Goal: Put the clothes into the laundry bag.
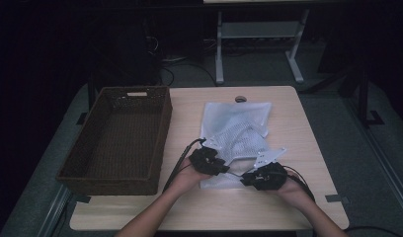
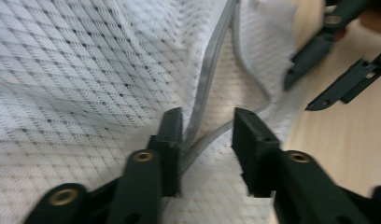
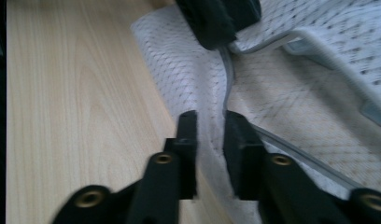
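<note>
A white mesh bag (image 1: 236,126) with a grey zip edge lies partly folded on the wooden table (image 1: 293,113). My left gripper (image 1: 223,169) is over the bag's near left corner. In the left gripper view its jaws (image 2: 207,119) stand apart over the mesh (image 2: 86,70), and the grey edge (image 2: 209,70) runs between them beside the left jaw. My right gripper (image 1: 245,180) is at the bag's near edge. Its jaws (image 3: 210,120) stand a little apart, with a fold of mesh (image 3: 291,107) in the gap. The two grippers face each other closely.
A dark woven basket (image 1: 162,133) stands at the table's left, beside the bag. A small round grommet (image 1: 240,99) sits at the table's far edge. Bare wood lies to the right of the bag and along the front edge. A desk frame (image 1: 219,49) stands beyond.
</note>
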The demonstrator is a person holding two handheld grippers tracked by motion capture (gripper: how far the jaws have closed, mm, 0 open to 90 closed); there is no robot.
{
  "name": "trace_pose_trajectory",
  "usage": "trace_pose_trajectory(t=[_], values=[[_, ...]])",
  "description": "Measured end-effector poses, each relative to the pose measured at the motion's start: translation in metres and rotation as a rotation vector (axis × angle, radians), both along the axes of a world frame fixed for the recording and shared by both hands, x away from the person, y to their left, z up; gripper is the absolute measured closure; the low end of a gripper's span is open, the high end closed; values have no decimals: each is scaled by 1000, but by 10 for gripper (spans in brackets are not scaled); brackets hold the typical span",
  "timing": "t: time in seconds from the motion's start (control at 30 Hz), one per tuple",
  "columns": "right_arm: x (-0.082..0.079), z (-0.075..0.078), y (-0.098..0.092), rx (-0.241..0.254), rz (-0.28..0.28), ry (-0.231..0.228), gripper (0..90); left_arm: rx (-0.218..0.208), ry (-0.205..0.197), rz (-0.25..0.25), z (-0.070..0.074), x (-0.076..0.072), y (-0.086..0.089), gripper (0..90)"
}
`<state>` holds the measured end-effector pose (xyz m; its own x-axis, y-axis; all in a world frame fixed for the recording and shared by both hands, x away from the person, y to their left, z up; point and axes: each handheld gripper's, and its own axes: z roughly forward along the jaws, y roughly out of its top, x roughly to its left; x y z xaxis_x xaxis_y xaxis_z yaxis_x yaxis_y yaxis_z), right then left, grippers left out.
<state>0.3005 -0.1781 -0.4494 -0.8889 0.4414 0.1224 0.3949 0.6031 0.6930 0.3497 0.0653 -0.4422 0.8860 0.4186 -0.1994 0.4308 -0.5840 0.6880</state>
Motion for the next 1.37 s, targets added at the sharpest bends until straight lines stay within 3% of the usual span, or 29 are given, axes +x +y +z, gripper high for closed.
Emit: trace_pose_trajectory(t=[0.17, 0.4, 0.57, 0.7, 0.8, 0.87, 0.9, 0.93, 1.37], values=[[-2, 3, -8, 13, -44, -14, 484, -33, -5, 8, 7, -13, 13, 486], [-8, 9, -28, 32, -126, -29, 300, -16, -55, 46, 8, -35, 35, 342], [-18, 14, -43, 47, -181, -54, 242, -3, -78, 85, 5, -52, 49, 229], [-27, 10, -57, 47, -243, -79, 178, 19, -94, 111, 3, -63, 57, 153], [-35, 5, -69, 43, -281, -100, 130, 9, -98, 131, -4, -70, 64, 125], [-39, 0, -77, 25, -305, -112, 94, 17, -99, 131, -7, -71, 66, 113], [-39, -1, -79, 15, -313, -114, 76, 55, -109, 128, -10, -69, 66, 107], [-38, -2, -80, 7, -316, -113, 55, 58, -112, 132, -11, -68, 66, 107], [-31, -8, -85, 4, -329, -105, 11, 44, -99, 145, -11, -61, 72, 106]])
